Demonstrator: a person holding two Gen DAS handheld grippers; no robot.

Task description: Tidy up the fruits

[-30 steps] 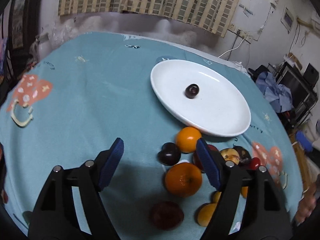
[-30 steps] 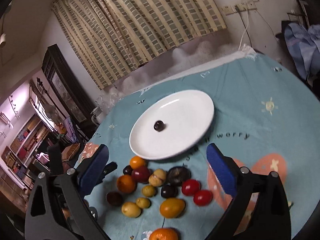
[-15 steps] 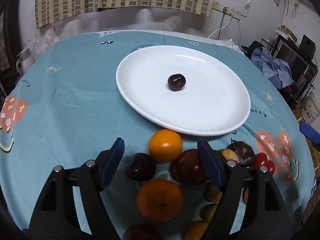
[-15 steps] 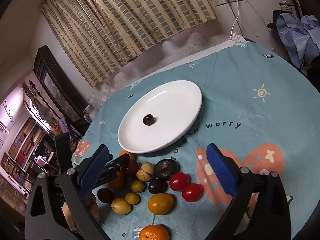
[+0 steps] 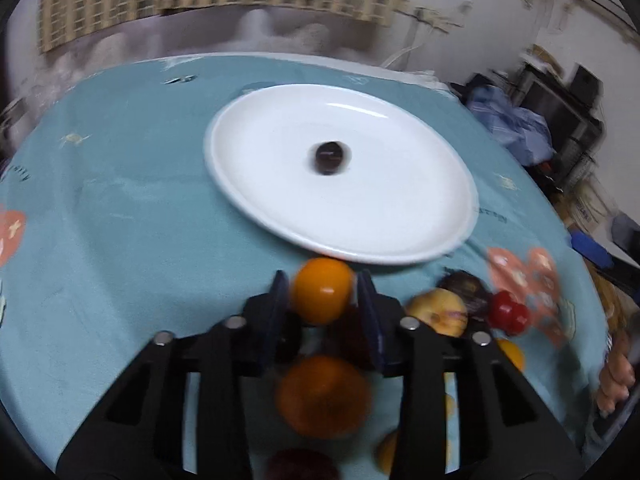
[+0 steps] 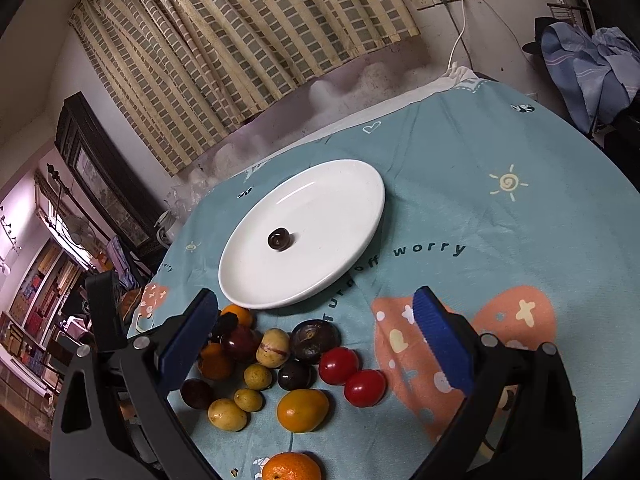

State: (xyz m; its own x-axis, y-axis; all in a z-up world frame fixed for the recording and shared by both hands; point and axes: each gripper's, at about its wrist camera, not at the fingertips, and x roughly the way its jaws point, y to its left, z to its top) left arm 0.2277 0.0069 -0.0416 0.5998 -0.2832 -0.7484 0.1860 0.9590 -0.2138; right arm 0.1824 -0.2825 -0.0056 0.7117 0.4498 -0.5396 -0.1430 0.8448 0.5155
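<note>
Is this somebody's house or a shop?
Most likely a lived-in room at home: a round table with a cartoon tablecloth, a checked curtain over the window, and clothes heaped beside it.

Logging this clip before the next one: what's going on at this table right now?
Someone is sorting fruit with two handheld grippers. The left gripper has its fingers closed around a small orange at the near rim of the white plate. The plate holds just one dark fruit. The right gripper hangs open above the remaining pile of fruit on the teal tablecloth, gripping nothing.
</note>
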